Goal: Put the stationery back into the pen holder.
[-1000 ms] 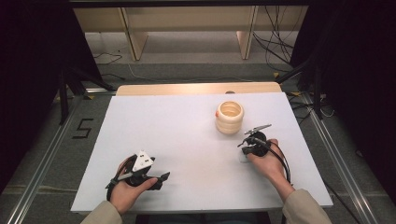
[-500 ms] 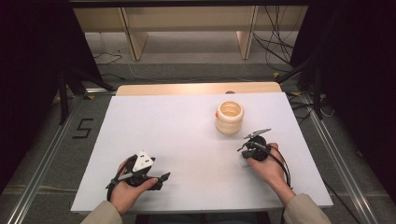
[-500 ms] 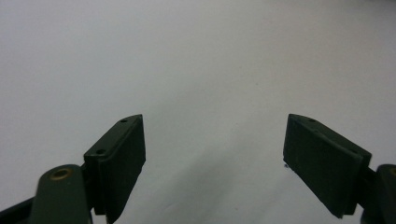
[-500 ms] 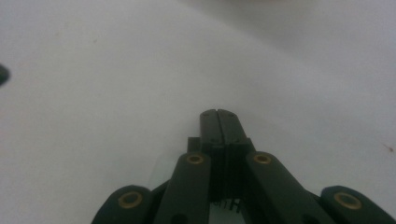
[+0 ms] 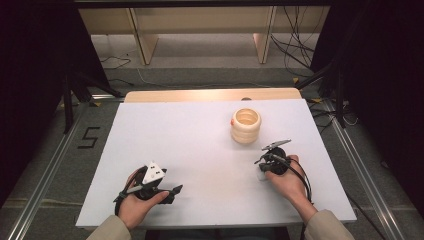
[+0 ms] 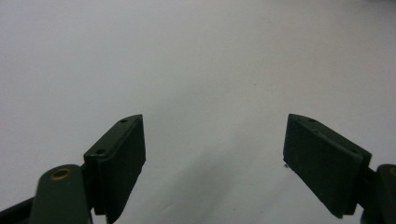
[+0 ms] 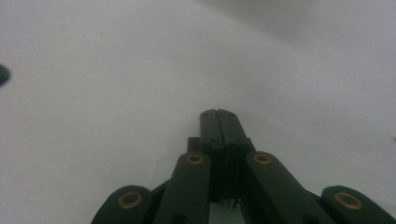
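We have drawn our right gripper (image 5: 260, 161) back from the one ribbed cream cup (image 5: 245, 125), jaws clenched empty; our left gripper (image 5: 172, 194) rests with jaws spread wide on the white table (image 5: 200, 150).

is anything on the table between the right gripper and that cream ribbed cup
Nothing visible. The right gripper, jaws shut, lies just near of the cream ribbed cup, with bare white table between them.

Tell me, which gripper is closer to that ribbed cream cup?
Right. The right gripper sits just in front of the ribbed cream cup; the left gripper rests far off, near the table's front edge.
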Demonstrator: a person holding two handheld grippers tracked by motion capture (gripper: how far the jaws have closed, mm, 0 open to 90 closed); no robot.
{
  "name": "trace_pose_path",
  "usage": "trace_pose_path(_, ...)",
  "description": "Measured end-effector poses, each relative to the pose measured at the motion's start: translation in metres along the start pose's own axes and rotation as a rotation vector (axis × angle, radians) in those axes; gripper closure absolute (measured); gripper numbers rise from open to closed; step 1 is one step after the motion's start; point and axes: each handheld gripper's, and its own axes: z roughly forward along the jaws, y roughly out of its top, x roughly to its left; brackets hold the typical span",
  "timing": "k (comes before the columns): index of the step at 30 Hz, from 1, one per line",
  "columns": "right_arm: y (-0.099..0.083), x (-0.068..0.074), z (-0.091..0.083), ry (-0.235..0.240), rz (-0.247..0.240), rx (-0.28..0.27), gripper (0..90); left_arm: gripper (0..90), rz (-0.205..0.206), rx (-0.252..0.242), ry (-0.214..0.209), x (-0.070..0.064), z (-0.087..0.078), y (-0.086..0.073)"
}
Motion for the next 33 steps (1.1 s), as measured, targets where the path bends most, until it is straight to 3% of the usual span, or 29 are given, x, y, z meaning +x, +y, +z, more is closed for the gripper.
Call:
trace_pose_path(1, 0.0, 0.0, 0.0, 0.001, 0.001, -0.001, 90.0, 20.7, 0.001, 0.0, -0.001, 0.0, 0.0, 0.0)
trace_pose_path(3, -0.002, -0.002, -0.001, 0.005, 0.017, -0.025, 80.9, 20.7, 0.002, -0.001, -0.001, 0.0, 0.0, 0.0)
trace_pose_path(6, -0.003, -0.008, -0.009, -0.005, 0.036, -0.088, 73.4, 20.7, 0.001, -0.005, -0.004, -0.001, 0.0, 0.0)
trace_pose_path(11, -0.013, -0.03, -0.023, -0.06, 0.097, -0.198, 53.1, 20.6, 0.003, -0.003, -0.01, -0.003, 0.001, 0.001)
trace_pose_path(13, -0.015, -0.035, -0.025, -0.073, 0.119, -0.209, 50.5, 20.7, -0.001, -0.008, -0.011, -0.005, 0.001, 0.002)
trace_pose_path(14, -0.02, -0.044, -0.029, -0.086, 0.145, -0.238, 45.0, 20.8, 0.004, -0.007, -0.016, -0.006, 0.002, 0.003)
trace_pose_path(23, -0.033, -0.071, -0.036, -0.158, 0.252, -0.267, 28.2, 21.9, -0.009, -0.026, -0.074, -0.023, 0.015, 0.018)
trace_pose_path(27, -0.034, -0.074, -0.035, -0.175, 0.263, -0.269, 26.6, 23.2, 0.021, -0.027, -0.114, -0.042, 0.033, 0.037)
trace_pose_path(33, -0.034, -0.075, -0.037, -0.186, 0.265, -0.285, 26.3, 28.4, 0.141, -0.023, -0.178, -0.077, 0.069, 0.076)
